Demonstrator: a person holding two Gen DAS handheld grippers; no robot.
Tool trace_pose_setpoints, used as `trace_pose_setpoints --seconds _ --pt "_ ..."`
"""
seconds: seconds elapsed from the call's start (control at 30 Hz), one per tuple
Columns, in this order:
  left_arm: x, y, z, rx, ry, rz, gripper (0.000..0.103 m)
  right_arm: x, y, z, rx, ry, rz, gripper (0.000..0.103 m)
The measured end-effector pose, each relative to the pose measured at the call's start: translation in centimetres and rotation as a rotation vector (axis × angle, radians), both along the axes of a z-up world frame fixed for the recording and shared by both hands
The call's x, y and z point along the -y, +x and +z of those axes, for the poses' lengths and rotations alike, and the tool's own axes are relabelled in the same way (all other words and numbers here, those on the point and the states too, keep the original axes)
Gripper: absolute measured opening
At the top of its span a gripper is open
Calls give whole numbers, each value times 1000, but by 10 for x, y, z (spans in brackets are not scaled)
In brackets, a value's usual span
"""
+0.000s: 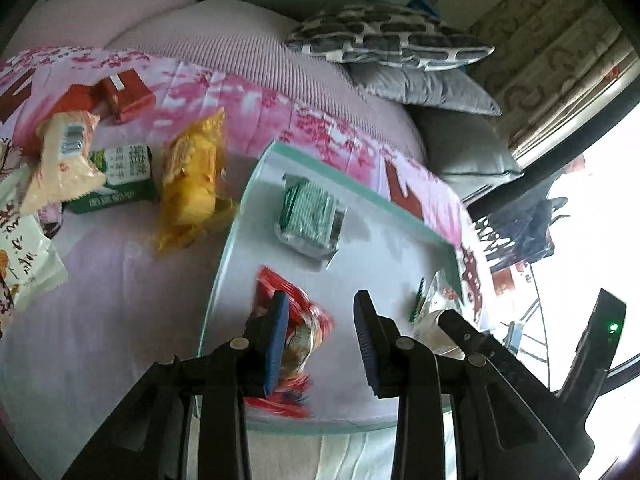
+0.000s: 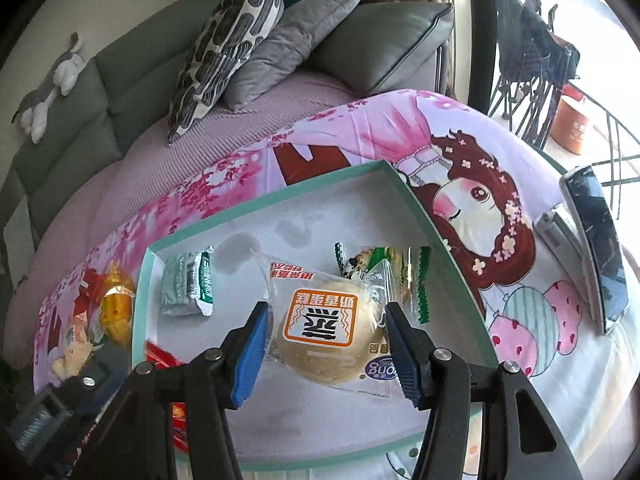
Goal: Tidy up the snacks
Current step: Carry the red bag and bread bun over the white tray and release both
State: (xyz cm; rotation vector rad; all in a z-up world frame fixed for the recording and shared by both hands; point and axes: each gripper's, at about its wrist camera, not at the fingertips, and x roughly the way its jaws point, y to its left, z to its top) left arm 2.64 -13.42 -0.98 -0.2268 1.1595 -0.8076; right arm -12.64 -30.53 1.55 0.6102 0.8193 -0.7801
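Observation:
A shallow white box with a teal rim (image 1: 352, 178) (image 2: 280, 196) lies on a pink printed cloth. My left gripper (image 1: 322, 340) is open above a red snack packet (image 1: 298, 336), blurred, lying in the box. A green-and-silver packet (image 1: 310, 216) (image 2: 188, 286) lies further in. My right gripper (image 2: 326, 348) is open, its pads on either side of a clear-wrapped steamed cake (image 2: 326, 334) inside the box, without squeezing it. A green-edged clear packet (image 2: 384, 268) (image 1: 434, 300) lies beyond the cake. The right gripper also shows in the left wrist view (image 1: 520, 360).
Loose snacks lie on the cloth left of the box: a yellow bag (image 1: 196, 184), a green-white pack (image 1: 120, 180), a beige bag (image 1: 64, 160), red boxes (image 1: 124, 98). Cushions (image 2: 236, 44) sit on the sofa behind. A phone on a stand (image 2: 596, 244) is at the right.

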Motion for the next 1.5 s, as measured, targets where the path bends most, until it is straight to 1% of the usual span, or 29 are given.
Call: trace_pose_setpoints --seconds 0.1,0.23,0.43,0.47,0.6,0.67,0.7,0.73,0.77,0.83,0.87,0.9,0.93,1.03,1.07,1.2,1.3,1.37,1.5 --pt "-2 0 -2 -2 10 2 34 0 2 -4 -22 -1 6 60" --pt "-3 -1 4 49 34 16 34 -1 7 -11 -42 18 23 60" --pt "-10 4 4 79 79 52 34 -4 14 -18 -71 35 51 60" --pt "-11 4 4 87 94 62 34 -5 15 -18 -75 31 53 60" --pt "-17 8 3 143 226 117 35 -6 17 -18 -91 20 58 61" --pt "-20 11 -1 146 274 139 37 -7 18 -18 -99 23 56 64" --pt "-22 13 -4 144 312 156 40 -7 19 -19 -109 27 57 66" --pt "-24 15 -6 141 336 169 46 -7 19 -21 -116 31 59 68" --pt "-27 16 -7 140 350 176 49 -7 20 -22 -123 33 59 70" --pt "-33 20 -10 139 385 205 61 -7 21 -23 -135 32 64 75" --pt "-36 21 -10 139 393 217 65 -8 22 -24 -139 32 68 79" --pt "-38 22 -12 139 405 232 74 -9 23 -24 -148 27 72 85" --pt "-41 24 -13 139 418 248 80 -10 24 -25 -153 20 74 87" --pt "-46 28 -15 146 448 279 88 -11 26 -25 -172 -5 78 98" --pt "-48 29 -16 150 458 288 89 -11 26 -25 -174 -9 78 102" --pt "-51 31 -17 184 497 311 93 -11 27 -25 -185 -32 79 103" --pt "-51 30 -16 220 535 318 100 -12 26 -22 -177 -53 79 103" --pt "-52 30 -15 244 548 321 100 -13 27 -18 -166 -73 82 103" --pt "-52 30 -11 268 543 324 100 -18 27 -6 -118 -127 84 103"
